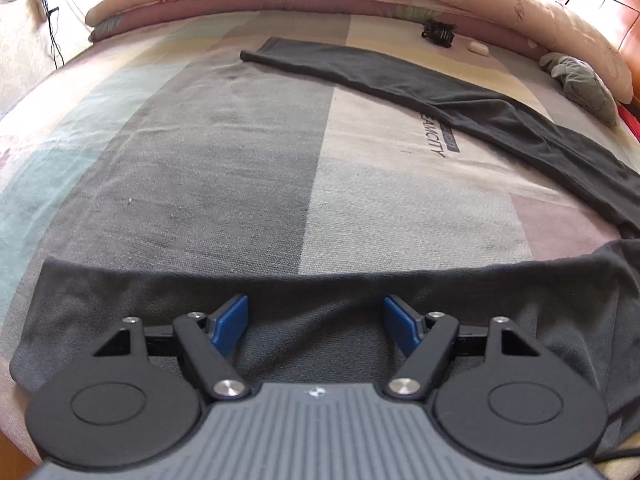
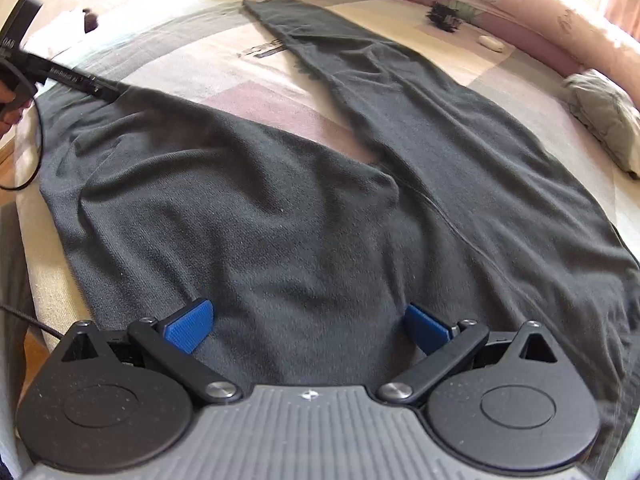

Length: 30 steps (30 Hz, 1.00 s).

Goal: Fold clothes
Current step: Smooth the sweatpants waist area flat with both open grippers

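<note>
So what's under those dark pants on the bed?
Under the dark pants lies the striped bedsheet, with printed letters beside one leg. Whatever sheet or print lies beneath the cloth itself is covered. Both tongs hang open above it.

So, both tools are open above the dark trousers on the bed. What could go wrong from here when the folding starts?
1. The left tool sits at the end of one leg of the dark trousers; its pads might pinch the bedsheet together with the cloth.
2. The legs are spread apart in a V, and wrinkles run near the right tool, so the fold may come out uneven.
3. The black hair clip lies near the far leg and could get caught.
</note>
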### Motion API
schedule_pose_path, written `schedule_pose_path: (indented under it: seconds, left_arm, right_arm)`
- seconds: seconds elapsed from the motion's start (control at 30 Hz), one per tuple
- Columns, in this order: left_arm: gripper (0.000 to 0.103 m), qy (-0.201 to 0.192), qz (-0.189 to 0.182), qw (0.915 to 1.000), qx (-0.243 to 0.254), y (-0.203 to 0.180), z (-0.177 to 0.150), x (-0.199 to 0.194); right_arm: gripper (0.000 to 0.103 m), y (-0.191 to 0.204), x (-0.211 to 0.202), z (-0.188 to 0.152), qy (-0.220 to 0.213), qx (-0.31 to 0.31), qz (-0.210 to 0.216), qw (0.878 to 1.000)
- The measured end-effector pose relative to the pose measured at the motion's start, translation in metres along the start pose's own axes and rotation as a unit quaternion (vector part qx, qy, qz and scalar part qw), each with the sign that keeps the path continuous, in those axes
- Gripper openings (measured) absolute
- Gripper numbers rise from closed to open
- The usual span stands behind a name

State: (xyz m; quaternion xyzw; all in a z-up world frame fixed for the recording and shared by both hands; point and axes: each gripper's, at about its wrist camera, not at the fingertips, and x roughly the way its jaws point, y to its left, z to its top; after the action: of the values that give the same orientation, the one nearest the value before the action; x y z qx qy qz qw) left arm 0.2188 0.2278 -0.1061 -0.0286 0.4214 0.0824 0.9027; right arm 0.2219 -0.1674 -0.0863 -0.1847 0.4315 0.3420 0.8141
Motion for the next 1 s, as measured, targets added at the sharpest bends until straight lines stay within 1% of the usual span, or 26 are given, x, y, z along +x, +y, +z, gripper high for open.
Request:
schedule_pose_path:
  seconds: [0.03, 0.07, 0.1, 0.17, 0.2, 0.23, 0.3, 0.33, 0.37, 0.43, 0.47, 0.5, 0.57, 0.6, 0.63, 0.7, 0.73, 0.8, 0.83, 0.9, 0.97, 1.0]
  left_arm:
    - [0.072, -0.022, -0.002, 0.9997, 0.006, -0.004, -0.002, -0.01]
    - [0.074, -0.037, -0.015, 0.9992, 0.007, -0.011, -0.003, -0.021]
    - [0.074, -0.044, -0.033, 0.9985, 0.007, -0.018, -0.003, -0.031]
    - [0.074, -0.048, -0.064, 0.9967, 0.013, -0.035, -0.004, -0.047]
    - [0.074, -0.054, -0.082, 0.995, 0.019, -0.046, -0.005, -0.054]
    - [0.074, -0.064, -0.1, 0.9926, 0.026, -0.057, -0.008, -0.06]
    - [0.077, -0.076, -0.137, 0.9873, 0.026, -0.078, -0.018, -0.068]
    - [0.078, -0.073, -0.152, 0.9853, 0.023, -0.087, -0.023, -0.068]
    - [0.078, -0.068, -0.159, 0.9847, 0.024, -0.097, -0.029, -0.066]
    - [0.078, -0.052, -0.151, 0.9866, 0.034, -0.118, -0.041, -0.059]
    - [0.078, -0.044, -0.146, 0.9875, 0.041, -0.127, -0.046, -0.056]
    - [0.078, -0.037, -0.141, 0.9882, 0.046, -0.134, -0.05, -0.052]
    - [0.078, -0.022, -0.131, 0.9897, 0.053, -0.148, -0.059, -0.044]
    - [0.078, -0.019, -0.125, 0.9905, 0.055, -0.154, -0.061, -0.043]
    - [0.077, -0.019, -0.119, 0.9912, 0.055, -0.16, -0.063, -0.043]
    - [0.077, -0.018, -0.122, 0.9905, 0.06, -0.169, -0.063, -0.045]
    - [0.078, -0.019, -0.122, 0.9903, 0.065, -0.173, -0.062, -0.046]
    - [0.078, -0.023, -0.118, 0.99, 0.075, -0.182, -0.062, -0.046]
    - [0.078, -0.019, -0.116, 0.9903, 0.074, -0.185, -0.062, -0.045]
    - [0.078, -0.005, -0.113, 0.9915, 0.064, -0.185, -0.066, -0.04]
    - [0.078, -0.01, -0.115, 0.9918, 0.055, -0.182, -0.074, -0.043]
    - [0.078, -0.008, -0.116, 0.9919, 0.051, -0.181, -0.075, -0.045]
  right_arm:
    - [0.103, 0.001, -0.006, -0.007, -0.006, 0.009, -0.008, 1.0]
    - [0.103, 0.002, -0.014, -0.015, -0.01, 0.017, -0.021, 1.0]
    - [0.103, 0.003, -0.023, -0.023, -0.015, 0.029, -0.033, 0.999]
    - [0.103, -0.002, -0.046, -0.041, -0.032, 0.079, -0.058, 0.995]
    - [0.103, -0.006, -0.057, -0.05, -0.043, 0.104, -0.07, 0.991]
    - [0.103, -0.01, -0.065, -0.058, -0.053, 0.116, -0.074, 0.989]
    - [0.103, -0.023, -0.07, -0.073, -0.048, 0.132, -0.067, 0.988]
    - [0.103, -0.033, -0.069, -0.084, -0.047, 0.153, -0.057, 0.985]
    - [0.103, -0.044, -0.066, -0.094, -0.044, 0.182, -0.052, 0.981]
    - [0.103, -0.054, -0.07, -0.113, -0.063, 0.189, -0.04, 0.979]
    - [0.103, -0.056, -0.073, -0.119, -0.055, 0.187, -0.04, 0.98]
    - [0.103, -0.056, -0.077, -0.123, -0.048, 0.188, -0.05, 0.98]
    - [0.103, -0.055, -0.084, -0.124, -0.036, 0.183, -0.056, 0.981]
    - [0.103, -0.055, -0.087, -0.12, -0.041, 0.182, -0.06, 0.981]
    - [0.103, -0.055, -0.09, -0.117, -0.047, 0.181, -0.065, 0.98]
    - [0.103, -0.055, -0.095, -0.108, -0.08, 0.175, -0.072, 0.979]
    - [0.103, -0.055, -0.093, -0.102, -0.092, 0.17, -0.069, 0.979]
    - [0.103, -0.055, -0.083, -0.09, -0.101, 0.163, -0.071, 0.979]
    - [0.103, -0.053, -0.077, -0.084, -0.102, 0.159, -0.076, 0.979]
    - [0.103, -0.052, -0.06, -0.077, -0.092, 0.157, -0.067, 0.981]
    - [0.103, -0.05, -0.044, -0.08, -0.056, 0.153, -0.075, 0.984]
    - [0.103, -0.047, -0.045, -0.089, -0.076, 0.135, -0.083, 0.985]
